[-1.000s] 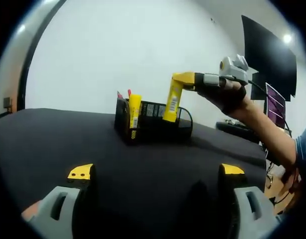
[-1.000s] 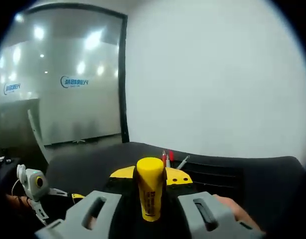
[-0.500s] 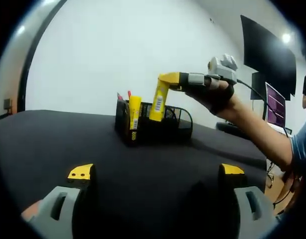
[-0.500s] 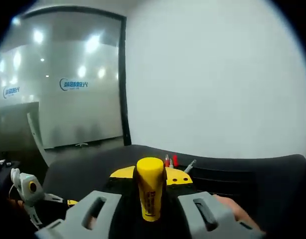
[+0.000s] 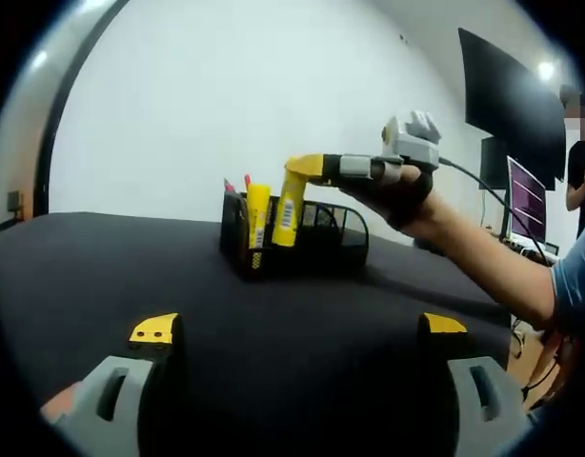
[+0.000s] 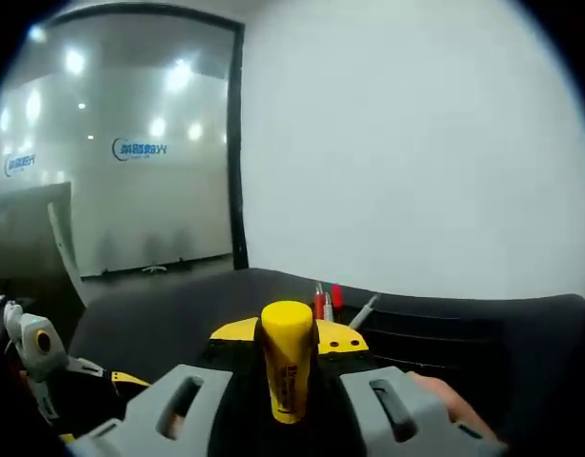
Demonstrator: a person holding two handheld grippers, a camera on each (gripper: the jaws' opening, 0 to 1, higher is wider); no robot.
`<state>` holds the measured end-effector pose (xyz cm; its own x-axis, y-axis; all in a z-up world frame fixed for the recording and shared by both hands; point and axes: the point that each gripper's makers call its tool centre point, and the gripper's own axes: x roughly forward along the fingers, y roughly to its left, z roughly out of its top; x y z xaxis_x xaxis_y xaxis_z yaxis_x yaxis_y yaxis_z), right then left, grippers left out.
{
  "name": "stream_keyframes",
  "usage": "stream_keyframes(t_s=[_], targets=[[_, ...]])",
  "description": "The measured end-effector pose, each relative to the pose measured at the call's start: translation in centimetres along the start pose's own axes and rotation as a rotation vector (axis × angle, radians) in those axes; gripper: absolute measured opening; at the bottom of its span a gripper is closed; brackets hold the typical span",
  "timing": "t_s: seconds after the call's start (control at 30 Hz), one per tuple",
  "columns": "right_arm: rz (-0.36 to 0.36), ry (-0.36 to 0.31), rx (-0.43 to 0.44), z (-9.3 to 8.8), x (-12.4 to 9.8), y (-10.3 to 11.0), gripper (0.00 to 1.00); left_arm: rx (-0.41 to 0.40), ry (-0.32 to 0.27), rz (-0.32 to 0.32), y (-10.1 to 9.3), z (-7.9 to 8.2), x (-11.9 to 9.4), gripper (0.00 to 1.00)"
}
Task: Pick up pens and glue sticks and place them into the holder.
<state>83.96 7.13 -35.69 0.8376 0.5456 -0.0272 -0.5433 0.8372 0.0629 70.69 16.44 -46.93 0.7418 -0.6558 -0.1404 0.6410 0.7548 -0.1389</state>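
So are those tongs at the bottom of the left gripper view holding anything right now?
No, the left tongs stand wide open over the bare black table, with nothing between their yellow tips.

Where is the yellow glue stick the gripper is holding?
In the left gripper view, the glue stick hangs from the right gripper over the black holder, beside another glue stick.

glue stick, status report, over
Right gripper shut on yellow glue stick, over black mesh holder. Left gripper open, low over black table. Nothing blocking.

Even bright ceiling light, soft focus, strong fisheye edge bending.
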Motion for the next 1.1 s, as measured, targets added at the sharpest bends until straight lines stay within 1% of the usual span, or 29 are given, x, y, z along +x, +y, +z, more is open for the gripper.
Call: stream_keyframes(t_s=[0.27,0.53,0.73,0.87,1.0,1.1], targets=[[-0.004,0.019,-0.002,-1.1,0.1,-0.1,0.17,-0.001,0.001,0.002,0.4,0.2,0.3,0.96],[-0.004,0.051,0.002,-2.9,0.3,-0.3,0.17,0.001,0.007,0.002,0.4,0.1,0.3,0.96],[-0.005,0.062,-0.005,-3.6,0.4,-0.1,0.17,0.006,0.014,0.002,0.4,0.0,0.4,0.96],[-0.002,0.055,-0.009,-3.5,0.5,-0.1,0.17,0.006,0.015,0.001,0.3,-0.1,0.4,0.96],[0.018,0.045,-0.062,-3.5,0.6,0.3,0.18,0.010,0.025,0.003,0.2,-0.4,0.4,0.96],[0.009,0.038,-0.090,-3.5,0.6,0.3,0.18,0.003,0.013,0.009,0.4,-0.2,0.2,0.96]])
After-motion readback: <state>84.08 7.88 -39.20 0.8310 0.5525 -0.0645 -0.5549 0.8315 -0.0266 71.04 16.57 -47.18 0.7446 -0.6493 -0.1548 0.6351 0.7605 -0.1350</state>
